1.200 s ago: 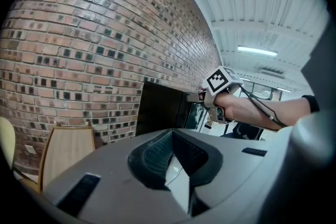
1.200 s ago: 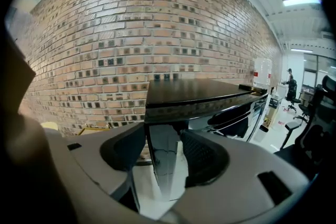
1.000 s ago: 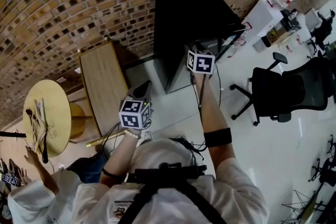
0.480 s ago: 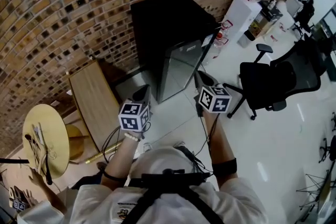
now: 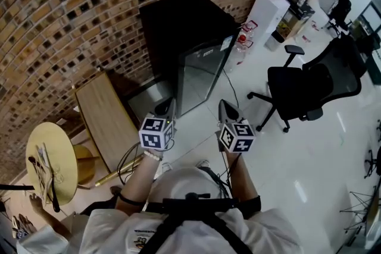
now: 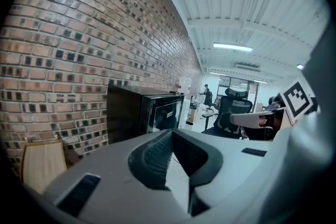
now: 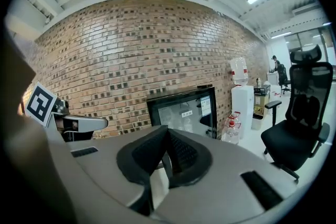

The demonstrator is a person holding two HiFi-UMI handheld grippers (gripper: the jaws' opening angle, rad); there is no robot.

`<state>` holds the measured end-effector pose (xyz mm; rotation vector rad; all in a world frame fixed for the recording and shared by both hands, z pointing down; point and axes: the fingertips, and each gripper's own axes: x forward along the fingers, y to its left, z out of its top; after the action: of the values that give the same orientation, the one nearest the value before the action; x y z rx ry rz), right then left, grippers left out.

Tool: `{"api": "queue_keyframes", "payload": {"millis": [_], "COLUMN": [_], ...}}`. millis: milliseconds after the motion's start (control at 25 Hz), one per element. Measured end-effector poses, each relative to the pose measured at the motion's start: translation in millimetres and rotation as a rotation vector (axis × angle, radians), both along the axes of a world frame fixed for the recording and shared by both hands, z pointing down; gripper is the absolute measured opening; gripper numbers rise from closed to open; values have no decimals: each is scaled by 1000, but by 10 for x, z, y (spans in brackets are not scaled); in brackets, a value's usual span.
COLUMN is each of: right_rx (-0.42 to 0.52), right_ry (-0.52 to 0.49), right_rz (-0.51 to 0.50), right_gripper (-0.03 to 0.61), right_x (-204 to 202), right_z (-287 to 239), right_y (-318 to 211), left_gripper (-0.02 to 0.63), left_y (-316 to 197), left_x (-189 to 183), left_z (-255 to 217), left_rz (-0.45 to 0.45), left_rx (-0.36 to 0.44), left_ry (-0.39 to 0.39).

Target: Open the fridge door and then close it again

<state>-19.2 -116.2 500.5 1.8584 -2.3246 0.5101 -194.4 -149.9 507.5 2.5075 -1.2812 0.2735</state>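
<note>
The black fridge (image 5: 178,24) stands against the brick wall, and its glass door (image 5: 202,71) looks closed flat against the front. Both grippers hang in the air short of it and touch nothing. My left gripper (image 5: 168,106) is shut and empty, pointing at the fridge (image 6: 142,113) from the left gripper view, jaws together (image 6: 171,135). My right gripper (image 5: 224,106) has just been closing and is now shut with nothing between its jaws (image 7: 168,132). The right gripper view faces the glass door (image 7: 184,110) head-on.
A white water dispenser (image 5: 269,0) and a bottle on the floor (image 5: 238,50) stand right of the fridge. A black office chair (image 5: 303,89) is further right. A wooden board (image 5: 104,119) and a round yellow table (image 5: 50,154) stand to the left. Another person's hand (image 5: 36,202) is at bottom left.
My right gripper has drawn back from the fridge door's edge toward my body. The left gripper has shifted slightly too. The fridge now sits farther from both grippers.
</note>
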Motion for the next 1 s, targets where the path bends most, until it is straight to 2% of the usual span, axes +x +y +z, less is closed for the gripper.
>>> {"api": "queue_keyframes", "payload": {"millis": [360,1000], "right_rx": [-63,-58], "right_ry": [29,26], "right_rz": [-31,-41], "right_gripper": [0,0], "right_x": [-120,-134], "right_z": [122,76], "right_y": [7,23], "left_gripper": [2,0], "left_y": [108,147], "left_x": [-55,-15], "left_z": [126,74], "left_rz": [-25,-12], "left_rx": [-19,-13], "left_ry": [-18,-5]}}
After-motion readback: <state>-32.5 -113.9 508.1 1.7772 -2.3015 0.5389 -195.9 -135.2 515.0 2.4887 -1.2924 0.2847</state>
